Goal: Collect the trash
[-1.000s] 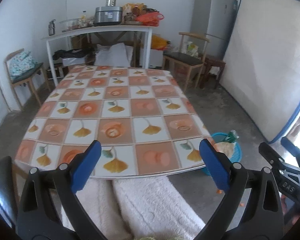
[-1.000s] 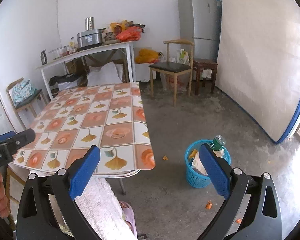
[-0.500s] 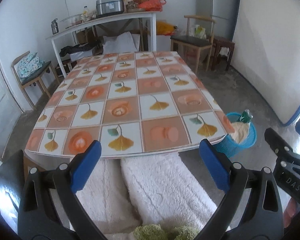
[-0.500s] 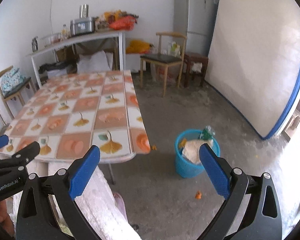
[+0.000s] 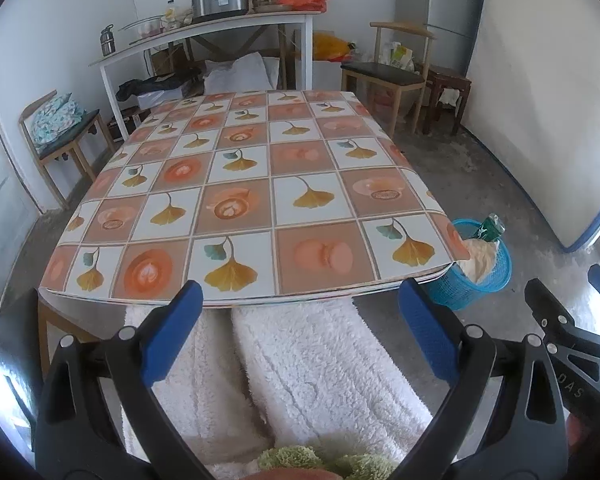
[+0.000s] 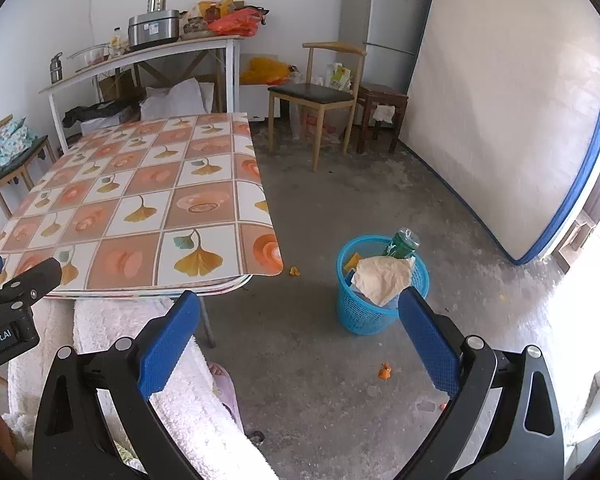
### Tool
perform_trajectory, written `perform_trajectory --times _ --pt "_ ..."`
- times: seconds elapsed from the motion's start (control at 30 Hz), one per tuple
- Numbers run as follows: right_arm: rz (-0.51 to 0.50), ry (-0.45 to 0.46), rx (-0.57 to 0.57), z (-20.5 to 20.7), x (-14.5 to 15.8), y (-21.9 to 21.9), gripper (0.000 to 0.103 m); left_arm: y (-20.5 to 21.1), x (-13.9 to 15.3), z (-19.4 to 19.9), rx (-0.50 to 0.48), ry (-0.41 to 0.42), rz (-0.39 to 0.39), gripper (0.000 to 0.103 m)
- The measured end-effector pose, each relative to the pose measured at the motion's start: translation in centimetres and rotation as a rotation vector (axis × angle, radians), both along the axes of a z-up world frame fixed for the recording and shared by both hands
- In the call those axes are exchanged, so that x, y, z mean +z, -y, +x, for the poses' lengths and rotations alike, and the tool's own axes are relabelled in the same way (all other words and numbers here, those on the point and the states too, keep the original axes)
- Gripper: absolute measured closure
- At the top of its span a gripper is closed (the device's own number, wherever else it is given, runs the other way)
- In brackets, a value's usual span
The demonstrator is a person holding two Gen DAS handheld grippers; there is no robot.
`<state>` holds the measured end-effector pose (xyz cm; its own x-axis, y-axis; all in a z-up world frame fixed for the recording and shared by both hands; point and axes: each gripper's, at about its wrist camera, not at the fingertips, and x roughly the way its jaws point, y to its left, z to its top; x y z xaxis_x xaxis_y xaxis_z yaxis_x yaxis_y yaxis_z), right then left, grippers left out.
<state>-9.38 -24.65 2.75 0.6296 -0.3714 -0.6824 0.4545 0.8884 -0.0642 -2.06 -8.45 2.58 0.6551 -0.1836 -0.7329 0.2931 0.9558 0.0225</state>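
Note:
A blue mesh trash basket [image 6: 380, 304] stands on the concrete floor right of the table, holding crumpled paper [image 6: 382, 278] and a green can [image 6: 402, 243]; it also shows in the left wrist view [image 5: 484, 276]. Small orange scraps [image 6: 384, 372] lie on the floor near it, and another orange scrap [image 6: 294, 270] lies by the table corner. My left gripper [image 5: 300, 332] is open and empty, held above the person's lap at the table's near edge. My right gripper [image 6: 300, 332] is open and empty, above the floor left of the basket.
The table with the orange patterned cloth [image 5: 260, 184] fills the middle. The person's white fleece-clad legs [image 5: 308, 372] sit under its near edge. Wooden chairs [image 6: 316, 96], a white shelf table [image 6: 140, 60], a fridge [image 6: 384, 8] and a leaning mattress [image 6: 500, 100] line the room.
Both grippers have pulled back and risen a little, so the table and basket sit lower and nearer in view. Both stay open and empty.

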Motion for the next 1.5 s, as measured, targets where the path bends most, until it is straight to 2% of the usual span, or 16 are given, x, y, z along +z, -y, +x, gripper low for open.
perform_trajectory --times 1.5 --pt "-0.002 0.010 -0.022 -0.10 0.38 0.88 0.007 0.50 0.30 -0.49 -0.013 0.021 0.016 0.009"
